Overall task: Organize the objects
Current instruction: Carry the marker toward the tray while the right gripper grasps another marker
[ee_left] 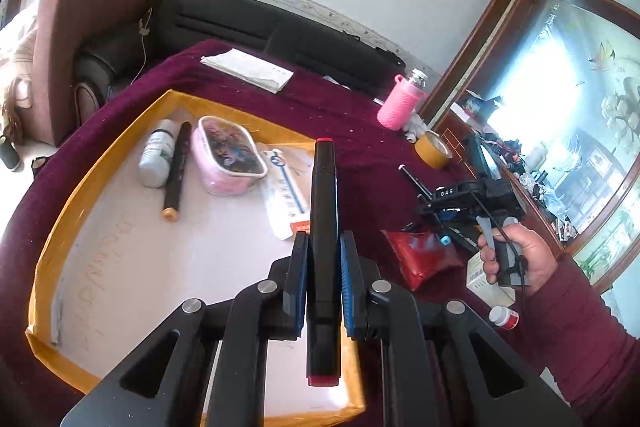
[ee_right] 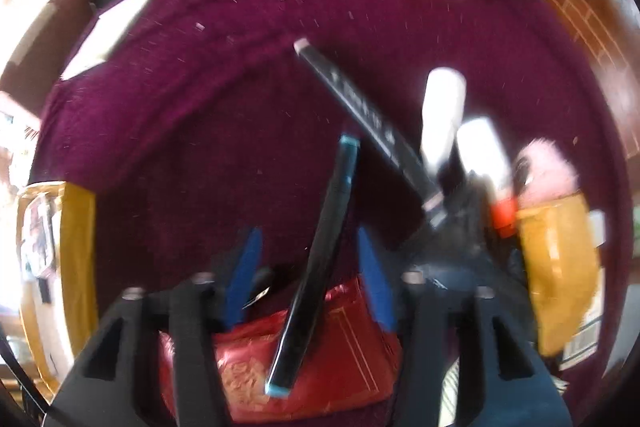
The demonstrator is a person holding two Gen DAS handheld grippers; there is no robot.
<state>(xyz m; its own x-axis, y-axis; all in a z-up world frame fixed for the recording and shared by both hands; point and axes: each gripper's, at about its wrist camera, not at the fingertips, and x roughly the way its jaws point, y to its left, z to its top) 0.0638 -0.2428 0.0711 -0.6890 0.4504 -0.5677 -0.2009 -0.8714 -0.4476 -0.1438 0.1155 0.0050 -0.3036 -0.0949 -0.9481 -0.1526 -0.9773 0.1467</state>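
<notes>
My left gripper (ee_left: 324,243) is shut on a black marker with red ends (ee_left: 324,211), held above the near right part of a yellow-rimmed white tray (ee_left: 80,195). In the tray lie a white bottle (ee_left: 158,159), an orange-tipped black marker (ee_left: 178,171), a pink pencil case (ee_left: 228,155) and a packaged item (ee_left: 284,195). My right gripper (ee_right: 308,247) points steeply down over a red pouch (ee_right: 340,359). A black marker with teal ends (ee_right: 320,267) lies between its blue pads (ee_right: 246,267), which stand apart from it. The right wrist view is blurred.
A dark red cloth covers the table (ee_left: 340,115). On it are a pink bottle (ee_left: 394,103), a yellow tape roll (ee_left: 432,149), folded papers (ee_left: 248,69), a small white box (ee_left: 488,283), a red-capped vial (ee_left: 504,317) and another black marker (ee_right: 360,115). A sofa stands behind.
</notes>
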